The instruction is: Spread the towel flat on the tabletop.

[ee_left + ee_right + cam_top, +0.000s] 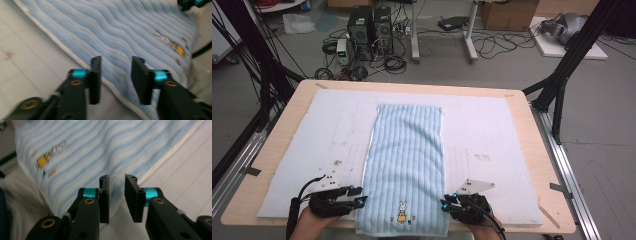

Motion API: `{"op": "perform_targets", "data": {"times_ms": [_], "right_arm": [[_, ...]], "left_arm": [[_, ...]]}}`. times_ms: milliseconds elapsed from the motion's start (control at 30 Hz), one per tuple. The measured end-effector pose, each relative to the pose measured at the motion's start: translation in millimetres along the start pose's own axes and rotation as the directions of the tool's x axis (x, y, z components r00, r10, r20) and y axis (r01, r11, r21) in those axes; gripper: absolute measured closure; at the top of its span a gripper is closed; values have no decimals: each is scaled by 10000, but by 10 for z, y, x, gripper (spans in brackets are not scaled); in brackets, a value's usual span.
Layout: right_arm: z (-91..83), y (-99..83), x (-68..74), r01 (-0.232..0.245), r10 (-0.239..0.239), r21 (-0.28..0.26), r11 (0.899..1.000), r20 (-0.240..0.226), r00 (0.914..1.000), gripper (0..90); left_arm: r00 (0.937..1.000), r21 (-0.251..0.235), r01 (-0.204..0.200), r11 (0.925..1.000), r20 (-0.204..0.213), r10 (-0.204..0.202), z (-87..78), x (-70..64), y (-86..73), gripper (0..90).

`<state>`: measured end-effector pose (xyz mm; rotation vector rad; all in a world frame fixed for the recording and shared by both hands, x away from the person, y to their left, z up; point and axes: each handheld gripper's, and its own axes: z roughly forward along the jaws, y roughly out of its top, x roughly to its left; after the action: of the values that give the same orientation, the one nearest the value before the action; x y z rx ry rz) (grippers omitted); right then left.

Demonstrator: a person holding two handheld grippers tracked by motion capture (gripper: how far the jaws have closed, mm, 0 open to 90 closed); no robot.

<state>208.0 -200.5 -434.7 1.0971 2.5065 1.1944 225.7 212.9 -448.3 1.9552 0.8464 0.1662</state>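
Light blue striped towel (404, 165) lies flat along middle of worktop (532, 150), on pale foam mat (482, 130); near end with rabbit print (402, 210) hangs slightly over near edge. Left gripper (360, 196) at towel's near left corner, fingers (95, 75) apart, holding nothing. Right gripper (445, 203) at near right corner, fingers (104, 195) narrowly apart, empty. Towel looks soft, light, limp; will sag. Best pinch near corners at hem.

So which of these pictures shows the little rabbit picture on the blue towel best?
The high view: the rabbit embroidery sits upright and fairly sharp near the towel's near edge, between the two grippers. The left gripper view shows it blurred and tilted, off to the right. The right gripper view shows it smeared, upper left.
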Motion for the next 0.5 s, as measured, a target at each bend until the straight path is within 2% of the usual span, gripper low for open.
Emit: {"op": "perform_targets", "data": {"times_ms": [33, 167, 233, 333, 400, 500], "right_arm": [[8, 27, -23, -120, 122, -226, 9997, 90, 9999, 662], [82, 147, -148, -627, 682, -836, 9945, 645, 9956, 587], [143, 215, -219, -790, 878, -942, 9924, 940, 9917, 571], [254, 321, -331, -911, 1039, -973, 9911, 1356, 9853, 585], [338, 367, -381, -981, 1105, -858, 9915, 1551, 9817, 612], [449, 399, -406, -909, 966, -415, 9950, 1674, 9811, 692]], "left_arm": [[9999, -239, 140, 9996, -85, -142, 0, 29, 23, 521], [9980, -1017, 480, 9937, -367, -520, 10, 165, 143, 482], [9970, -1027, 435, 9938, -595, -497, 37, 237, 203, 474], [9952, -1071, 579, 9926, -726, -659, 118, 339, 280, 476], [9943, -1024, 664, 9925, -765, -744, 181, 396, 312, 488], [9942, -729, 697, 9949, -767, -753, 279, 468, 335, 541]]}}
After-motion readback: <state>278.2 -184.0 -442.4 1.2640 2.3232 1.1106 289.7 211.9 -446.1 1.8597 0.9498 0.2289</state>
